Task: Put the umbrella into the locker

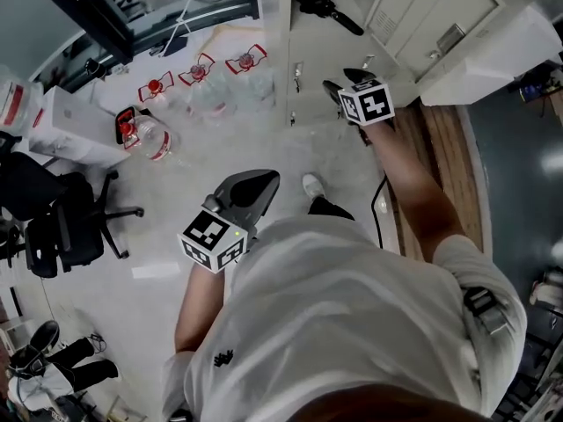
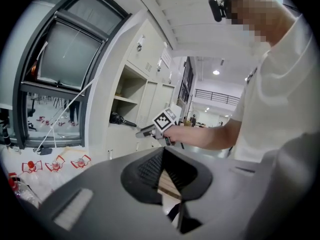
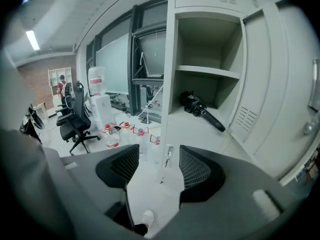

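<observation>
A black folded umbrella (image 3: 201, 110) lies on the lower shelf of the open locker (image 3: 200, 71). It also shows at the top of the head view as the umbrella (image 1: 326, 8), and far off in the left gripper view as the umbrella (image 2: 120, 119). My right gripper (image 3: 159, 166) stands open and empty, a short way in front of the locker and below the umbrella; it is the right gripper (image 1: 345, 82) in the head view. My left gripper (image 2: 162, 156) is shut on nothing and held back near my body, the left gripper (image 1: 262, 181) pointing at the floor.
The locker's door (image 3: 265, 84) stands open at the right. Keys (image 3: 169, 154) hang from a lower locker door. Several water bottles (image 1: 155, 139) lie on the floor to the left, beside a white box (image 1: 70, 126) and a black office chair (image 1: 62, 227).
</observation>
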{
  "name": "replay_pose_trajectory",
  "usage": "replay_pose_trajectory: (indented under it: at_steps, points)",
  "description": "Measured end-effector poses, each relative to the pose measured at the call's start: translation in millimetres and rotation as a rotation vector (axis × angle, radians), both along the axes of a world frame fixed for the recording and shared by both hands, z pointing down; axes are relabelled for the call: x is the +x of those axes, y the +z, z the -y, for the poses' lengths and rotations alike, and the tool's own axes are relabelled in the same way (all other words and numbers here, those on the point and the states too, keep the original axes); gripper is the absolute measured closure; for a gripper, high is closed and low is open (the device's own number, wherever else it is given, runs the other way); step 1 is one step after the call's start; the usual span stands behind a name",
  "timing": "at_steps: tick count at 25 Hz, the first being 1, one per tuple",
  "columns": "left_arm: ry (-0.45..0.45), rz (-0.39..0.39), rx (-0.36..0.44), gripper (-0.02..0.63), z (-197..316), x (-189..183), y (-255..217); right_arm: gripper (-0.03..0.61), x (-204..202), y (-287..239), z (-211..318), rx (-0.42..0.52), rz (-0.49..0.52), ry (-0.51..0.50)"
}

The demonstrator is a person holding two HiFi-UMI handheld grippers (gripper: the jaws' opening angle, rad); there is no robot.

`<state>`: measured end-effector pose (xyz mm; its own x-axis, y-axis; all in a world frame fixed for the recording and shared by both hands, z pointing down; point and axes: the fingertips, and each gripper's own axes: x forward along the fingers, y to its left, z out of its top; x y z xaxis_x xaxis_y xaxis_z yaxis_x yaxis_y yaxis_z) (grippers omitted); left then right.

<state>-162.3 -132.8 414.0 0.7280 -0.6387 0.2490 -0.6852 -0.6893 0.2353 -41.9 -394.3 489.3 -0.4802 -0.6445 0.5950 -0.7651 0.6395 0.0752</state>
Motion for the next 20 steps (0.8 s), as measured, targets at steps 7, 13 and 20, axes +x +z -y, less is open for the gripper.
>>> replay_pose_trajectory:
  at_steps: [7, 13, 20]
  points:
    - [0.009, -0.009, 0.003, 0.560, -33.5, -8.9, 7.2, 0.341, -10.5, 20.3, -113.4, -0.060, 0.067, -0.053]
    - [0.008, -0.009, -0.013, 0.560, -47.2, -16.7, 26.3, 0.356, -13.9, 24.1, -174.7, -0.073, 0.118, -0.070]
    - [0.021, -0.012, -0.018, 0.560, -55.4, -16.0, 32.5, 0.383, -12.2, 17.5, -205.5, -0.061, 0.137, -0.086]
